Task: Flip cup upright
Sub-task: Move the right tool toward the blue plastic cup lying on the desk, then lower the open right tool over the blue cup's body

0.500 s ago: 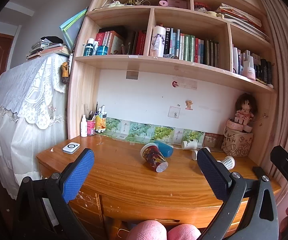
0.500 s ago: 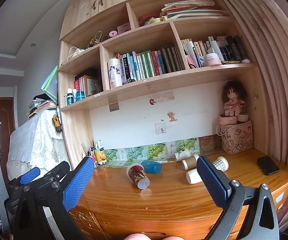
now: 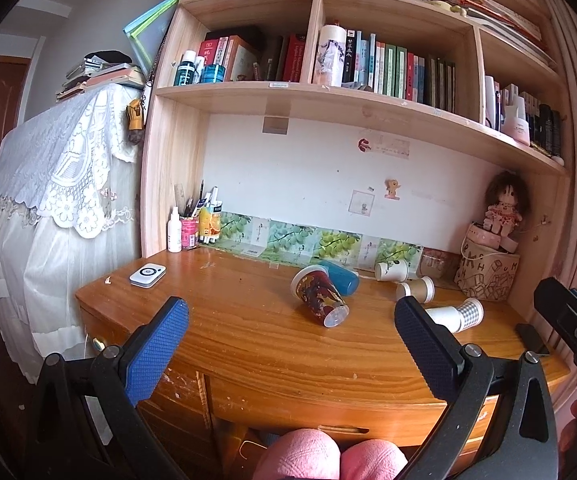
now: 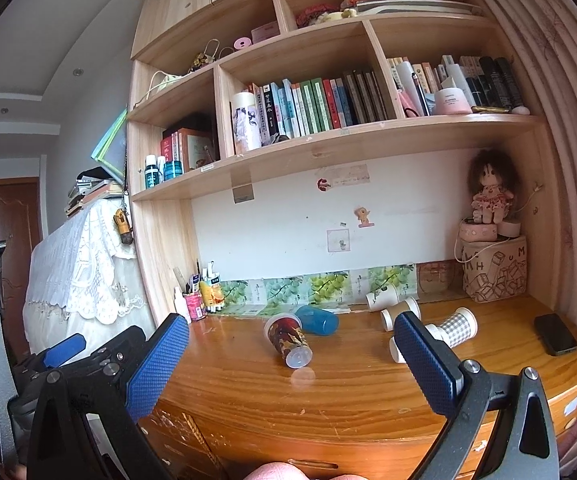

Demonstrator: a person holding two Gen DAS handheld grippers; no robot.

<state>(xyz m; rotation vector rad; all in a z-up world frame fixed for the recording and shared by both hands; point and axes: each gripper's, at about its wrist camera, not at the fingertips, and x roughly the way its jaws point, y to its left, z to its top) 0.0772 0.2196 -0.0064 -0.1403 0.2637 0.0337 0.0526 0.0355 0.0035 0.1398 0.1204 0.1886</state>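
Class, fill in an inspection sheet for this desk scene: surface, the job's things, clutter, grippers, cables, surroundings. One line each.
Surface: wooden desk, glossy, front edge scuffed.
Job's things: patterned cup lying on its side mid-desk, base towards the cameras; blue cup on its side just behind it; three paper cups and a checked cup also tipped over to the right.
Clutter: black phone, white gadget, pen pot, white bottle, printed basket with doll.
Grippers: left gripper and right gripper both open, empty, short of the desk.
Cables: nothing seen on the desk.
Surroundings: bookshelves above, lace-covered furniture left, pink curtain right.
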